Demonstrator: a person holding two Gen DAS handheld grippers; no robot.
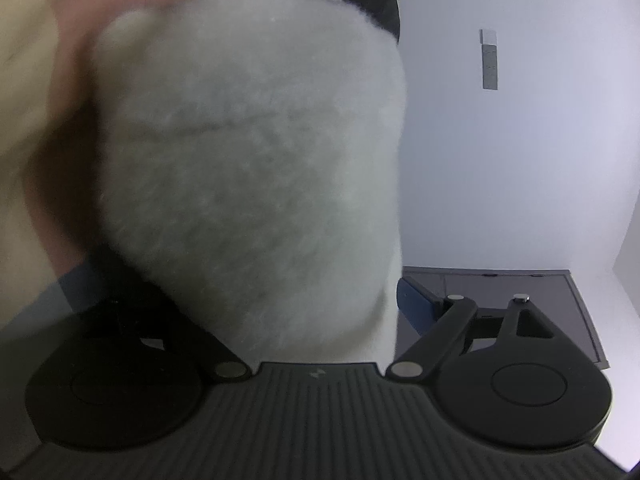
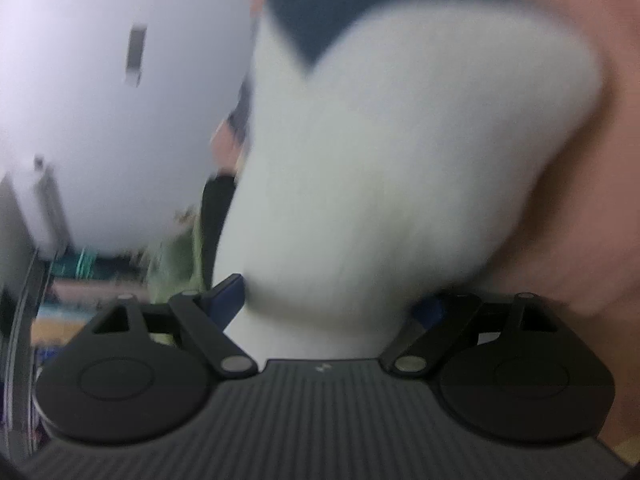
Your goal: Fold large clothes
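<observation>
While both cameras point up toward the ceiling [image 1: 520, 140], each gripper has a bunch of white fleecy garment [image 1: 248, 184] packed between its fingers, so this looks like the lift-and-spread step, not a fold yet.

Left gripper [image 1: 320, 304]: blue finger [image 1: 416, 300] on one side is visible and touching the fleece edge; the other is buried under fabric. Linkage sits partly closed, fleece fills the gap, so I read it as pinching the garment.

Right gripper [image 2: 324, 300]: same picture. One blue finger [image 2: 228, 292] shows against the fleece, the opposite one is mostly hidden. Fabric wedged between them, so also a pinch. A dark navy patch [image 2: 360, 8] sits above the white bulge; can't tell if it's part of the garment or the person's clothing.

Garment location: held up in the air by both grippers, close to the lenses, blocking most of each view. Skin-toned blur [image 2: 580, 160] beside it is likely the person's arm. Right view is motion-blurred. No work surface visible in either view.

Next move, my guess: spread the two grips apart to pull the edge taut, then lower onto a flat surface. Thick fleece is bulky, so shallow pinches could slip; keep both clamped until it's laid down.
</observation>
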